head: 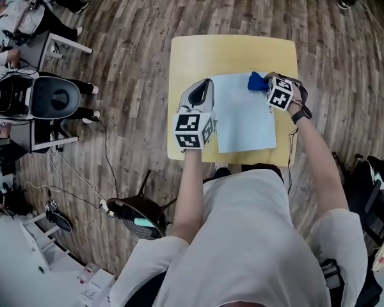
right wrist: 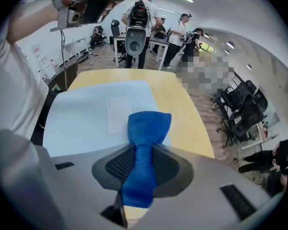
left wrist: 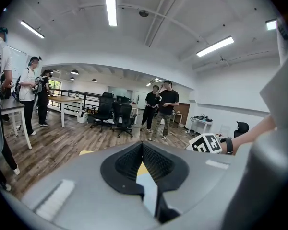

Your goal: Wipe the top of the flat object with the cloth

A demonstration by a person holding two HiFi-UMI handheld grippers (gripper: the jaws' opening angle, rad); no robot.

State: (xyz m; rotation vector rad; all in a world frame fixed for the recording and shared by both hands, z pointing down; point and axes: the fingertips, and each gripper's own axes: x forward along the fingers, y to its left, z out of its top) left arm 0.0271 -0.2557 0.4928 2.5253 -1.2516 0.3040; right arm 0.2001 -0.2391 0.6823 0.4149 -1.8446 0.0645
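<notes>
A pale blue flat sheet (head: 243,110) lies on the yellow table (head: 230,53), reaching to its near edge. My right gripper (head: 269,84) is at the sheet's far right corner, shut on a blue cloth (head: 256,81). In the right gripper view the cloth (right wrist: 149,123) is pinched between the jaws (right wrist: 145,150), and its free end rests on the sheet (right wrist: 81,114) beside a white label (right wrist: 119,111). My left gripper (head: 203,88) stays at the sheet's left edge. In the left gripper view its jaws (left wrist: 142,152) are shut with nothing between them.
The table's far half (right wrist: 182,104) is bare yellow. A grey machine (head: 51,98) and desks stand to the left on the wood floor. A black round device with cables (head: 137,216) lies near my left side. People (left wrist: 163,107) and office chairs (left wrist: 113,111) stand farther off.
</notes>
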